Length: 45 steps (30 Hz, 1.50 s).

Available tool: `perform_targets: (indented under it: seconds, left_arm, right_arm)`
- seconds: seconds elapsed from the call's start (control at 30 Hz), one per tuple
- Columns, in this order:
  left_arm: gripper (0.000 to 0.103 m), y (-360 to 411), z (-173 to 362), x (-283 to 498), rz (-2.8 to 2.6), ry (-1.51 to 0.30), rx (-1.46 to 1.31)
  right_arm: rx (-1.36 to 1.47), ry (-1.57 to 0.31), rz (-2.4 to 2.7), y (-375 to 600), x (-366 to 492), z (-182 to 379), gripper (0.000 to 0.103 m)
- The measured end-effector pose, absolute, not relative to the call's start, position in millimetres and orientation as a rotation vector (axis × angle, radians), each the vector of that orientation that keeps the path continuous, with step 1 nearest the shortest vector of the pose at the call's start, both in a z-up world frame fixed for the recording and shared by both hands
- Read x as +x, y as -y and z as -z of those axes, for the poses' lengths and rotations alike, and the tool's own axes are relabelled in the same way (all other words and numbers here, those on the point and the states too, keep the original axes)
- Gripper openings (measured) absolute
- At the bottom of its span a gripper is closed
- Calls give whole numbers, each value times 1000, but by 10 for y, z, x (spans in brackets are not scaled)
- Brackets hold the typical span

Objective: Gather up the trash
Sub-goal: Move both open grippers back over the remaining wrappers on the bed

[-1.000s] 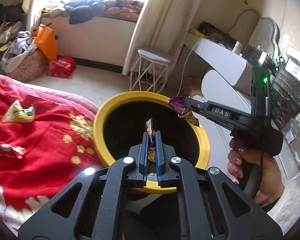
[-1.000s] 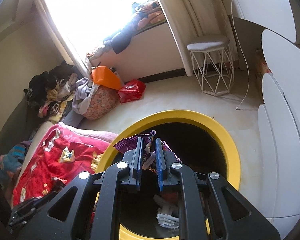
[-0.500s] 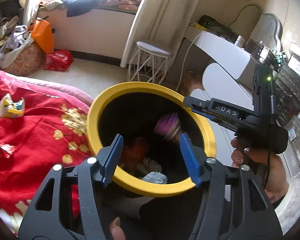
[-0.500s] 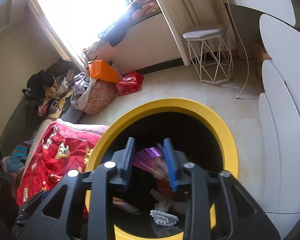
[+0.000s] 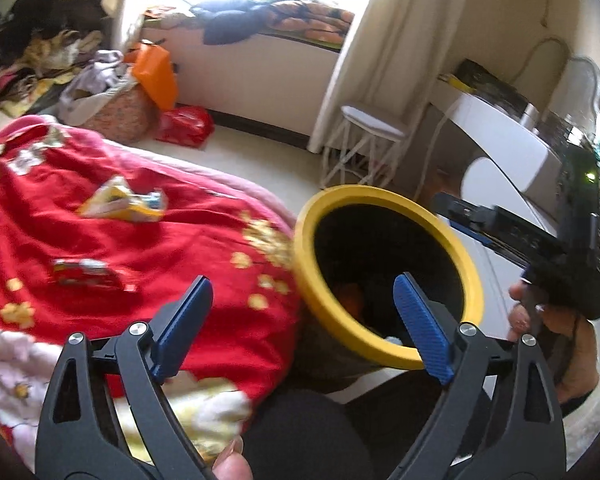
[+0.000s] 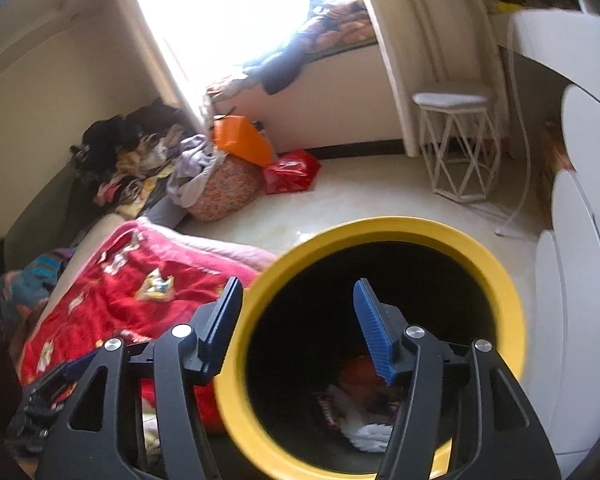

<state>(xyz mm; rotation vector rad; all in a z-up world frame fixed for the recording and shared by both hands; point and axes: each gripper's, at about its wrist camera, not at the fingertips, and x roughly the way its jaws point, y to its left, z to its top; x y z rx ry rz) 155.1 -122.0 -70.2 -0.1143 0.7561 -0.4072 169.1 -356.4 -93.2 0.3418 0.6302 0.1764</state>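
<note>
Two grippers hang over the edge of a bed spread with a red flowered blanket [image 5: 148,248], and beside the bed stands a black bin with a yellow rim [image 5: 380,196], its mouth tilted toward me. The left gripper [image 5: 300,320] has its blue fingers [image 5: 420,328] wide apart and opening, nothing between them; one finger sits over the blanket, the other over the bin's mouth. The right gripper [image 6: 296,320] is also opening with nothing held, its fingers straddling the near rim of the bin. In the left wrist view the person's right hand [image 5: 552,344] grips the handle of that tool beyond the bin. Down in the bin lies a heap of trash [image 6: 364,408]: something orange-red, white crumpled bits, a dark wrapper. On the blanket, well apart from the bin, lie a yellow wrapper [image 5: 124,204] and, nearer the fingers, a red wrapper [image 5: 86,272].
</note>
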Motion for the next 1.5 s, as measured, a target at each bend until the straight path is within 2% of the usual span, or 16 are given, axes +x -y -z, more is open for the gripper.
perform_targets:
  seconds: [0.2, 0.83, 1.5]
  left_arm:
    - [85, 857, 635, 1511, 333, -737, -162]
    - [85, 70, 514, 1461, 176, -687, -241]
    - [85, -516, 930, 1710, 80, -759, -349]
  right_arm:
    - [289, -619, -250, 3212, 1636, 801, 61]
    - [180, -625, -369, 2450, 1647, 647, 61]
    - [102, -719, -429, 1846, 2326, 884, 61]
